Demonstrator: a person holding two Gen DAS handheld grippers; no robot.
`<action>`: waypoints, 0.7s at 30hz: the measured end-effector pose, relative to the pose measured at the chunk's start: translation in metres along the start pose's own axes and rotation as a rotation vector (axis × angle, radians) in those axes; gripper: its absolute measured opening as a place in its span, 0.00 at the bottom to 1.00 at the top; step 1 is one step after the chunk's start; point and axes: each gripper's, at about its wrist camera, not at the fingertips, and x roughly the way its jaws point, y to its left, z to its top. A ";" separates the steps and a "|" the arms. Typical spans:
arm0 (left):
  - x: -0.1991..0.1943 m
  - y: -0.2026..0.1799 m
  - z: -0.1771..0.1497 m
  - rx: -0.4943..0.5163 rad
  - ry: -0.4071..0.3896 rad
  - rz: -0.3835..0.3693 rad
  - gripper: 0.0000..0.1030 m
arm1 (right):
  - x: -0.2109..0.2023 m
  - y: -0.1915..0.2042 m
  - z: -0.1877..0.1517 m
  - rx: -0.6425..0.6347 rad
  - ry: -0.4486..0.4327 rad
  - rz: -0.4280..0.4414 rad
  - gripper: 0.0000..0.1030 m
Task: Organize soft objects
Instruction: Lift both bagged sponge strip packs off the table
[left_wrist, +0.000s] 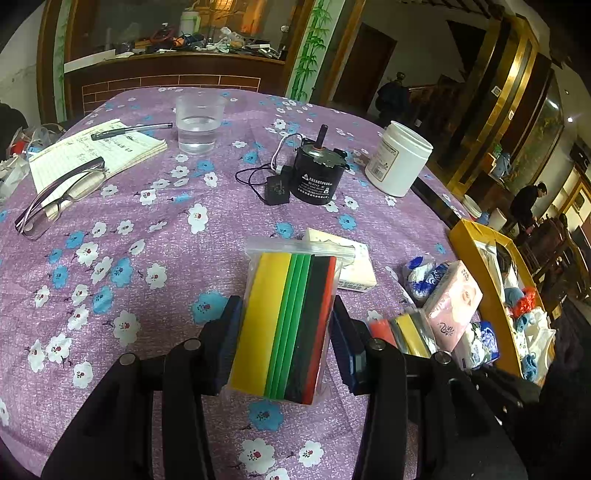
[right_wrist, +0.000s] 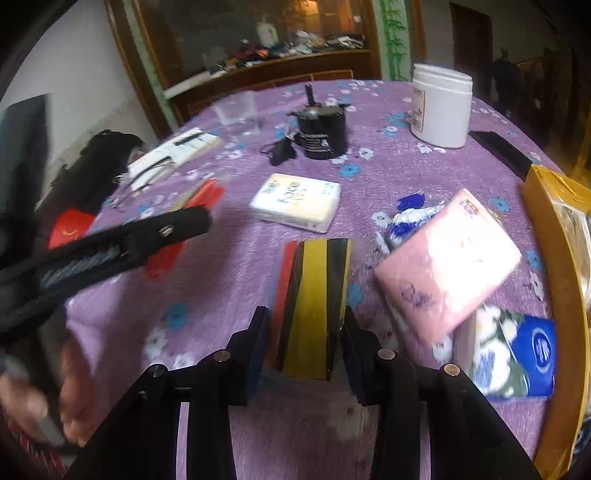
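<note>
Left gripper (left_wrist: 284, 332) is pinching a zip bag of coloured sponge sheets (left_wrist: 286, 325), pads pressed on both sides, bag looking lifted just over the purple floral tablecloth (left_wrist: 129, 258). Right gripper (right_wrist: 304, 343) is clamping a second sponge pack (right_wrist: 312, 306), red, black and yellow layers, jaws tight on its flanks; whether it is off the cloth, cannot tell. Yellow box (left_wrist: 480, 295) at the table's right edge is already holding soft items, so sorting is looking partly done. Left to go: both packs, white tissue pack (right_wrist: 295, 201), pink tissue pack (right_wrist: 447, 266), blue-flowered tissue packs (right_wrist: 513, 354). Open cloth is lying ahead; pink pack is sitting just beside the right gripper, between it and the box. Motor (left_wrist: 314, 177), white jar (left_wrist: 399, 158), water cup (left_wrist: 199, 122) are standing well apart, farther back.
</note>
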 end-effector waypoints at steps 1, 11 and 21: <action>0.000 -0.001 0.000 0.004 0.000 -0.002 0.42 | -0.003 0.001 -0.004 -0.001 -0.015 0.027 0.37; 0.003 -0.012 -0.005 0.054 -0.003 -0.010 0.42 | -0.012 -0.011 -0.008 0.064 -0.074 0.133 0.37; 0.003 -0.016 -0.007 0.066 -0.008 -0.020 0.42 | -0.016 -0.017 -0.008 0.091 -0.102 0.140 0.37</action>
